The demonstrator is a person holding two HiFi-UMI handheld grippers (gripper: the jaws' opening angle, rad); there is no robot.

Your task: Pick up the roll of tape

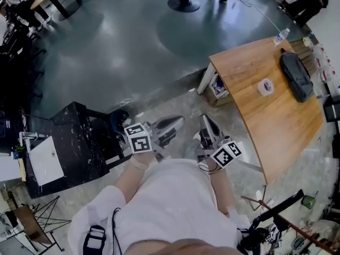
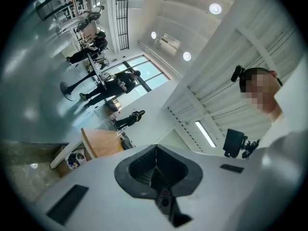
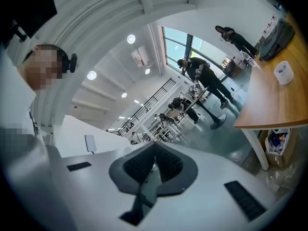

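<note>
tape roll flat on table, hole up; l tongs, r tongs closed, empty

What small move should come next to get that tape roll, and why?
Probably carry the right gripper toward the roll of tape on the wooden table, opening it on the way: it is shut, empty and near the body, far from the roll.

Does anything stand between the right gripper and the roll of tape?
Nothing visible does. Only floor and bare table lie between the right gripper and the roll of tape; the black bag lies beyond it.
</note>
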